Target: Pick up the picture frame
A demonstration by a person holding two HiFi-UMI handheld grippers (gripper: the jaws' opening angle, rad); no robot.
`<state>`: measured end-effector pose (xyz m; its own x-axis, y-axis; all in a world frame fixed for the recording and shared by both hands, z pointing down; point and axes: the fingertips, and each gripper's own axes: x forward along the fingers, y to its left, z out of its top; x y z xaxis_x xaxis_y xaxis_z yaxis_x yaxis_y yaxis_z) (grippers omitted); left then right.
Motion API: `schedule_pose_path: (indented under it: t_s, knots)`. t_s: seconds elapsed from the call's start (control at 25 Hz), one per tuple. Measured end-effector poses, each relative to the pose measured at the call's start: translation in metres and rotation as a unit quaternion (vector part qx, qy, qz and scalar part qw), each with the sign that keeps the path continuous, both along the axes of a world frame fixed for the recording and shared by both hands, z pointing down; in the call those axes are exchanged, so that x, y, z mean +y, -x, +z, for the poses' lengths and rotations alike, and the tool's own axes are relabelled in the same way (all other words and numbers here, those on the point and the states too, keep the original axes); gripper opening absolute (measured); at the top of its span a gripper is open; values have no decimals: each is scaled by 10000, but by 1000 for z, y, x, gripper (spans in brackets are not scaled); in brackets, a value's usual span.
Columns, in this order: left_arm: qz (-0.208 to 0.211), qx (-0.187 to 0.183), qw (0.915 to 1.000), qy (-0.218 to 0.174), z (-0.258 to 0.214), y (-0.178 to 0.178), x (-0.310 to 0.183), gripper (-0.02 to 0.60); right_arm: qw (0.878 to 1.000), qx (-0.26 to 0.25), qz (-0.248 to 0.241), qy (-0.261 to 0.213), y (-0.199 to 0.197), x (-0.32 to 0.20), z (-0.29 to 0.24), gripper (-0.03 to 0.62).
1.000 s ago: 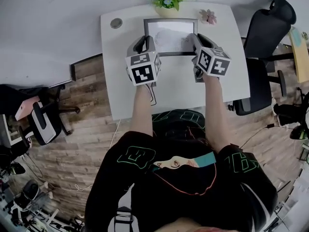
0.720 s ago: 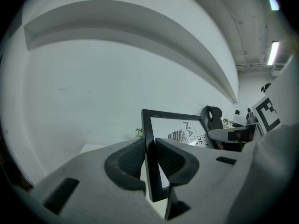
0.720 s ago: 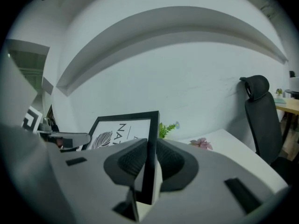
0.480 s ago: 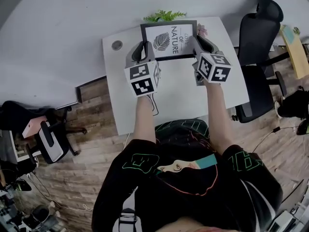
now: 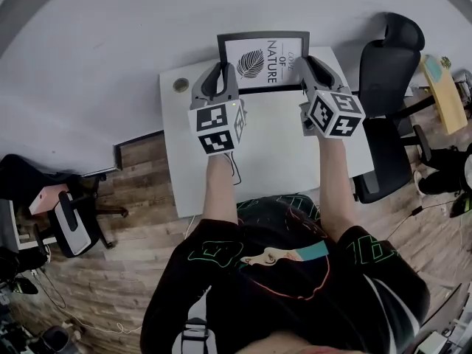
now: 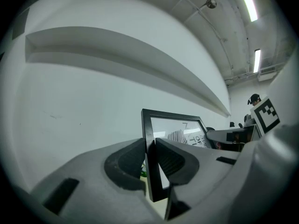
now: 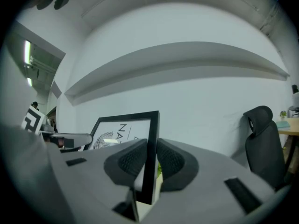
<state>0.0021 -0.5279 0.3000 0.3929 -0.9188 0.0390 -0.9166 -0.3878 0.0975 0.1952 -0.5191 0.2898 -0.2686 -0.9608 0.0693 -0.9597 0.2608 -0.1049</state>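
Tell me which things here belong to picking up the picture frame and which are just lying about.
In the job: picture frame; left gripper, clamped on its left edge; right gripper, clamped on its right edge.
Just lying about: white table; round grommet in the tabletop; black office chair.

Soft, even light from ceiling tubes; fisheye warp, dark corners in gripper views.

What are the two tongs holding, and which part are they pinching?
The picture frame. The left tongs pinch its left side edge, and the right tongs pinch its right side edge.
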Motion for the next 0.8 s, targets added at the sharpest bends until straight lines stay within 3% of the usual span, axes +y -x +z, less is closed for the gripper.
schedule_pose_path:
  t_s: [0.8]
  knots:
    - [-167, 113, 9998, -14, 7, 35, 2, 75, 9995, 240, -224, -8, 35, -5, 3, 72]
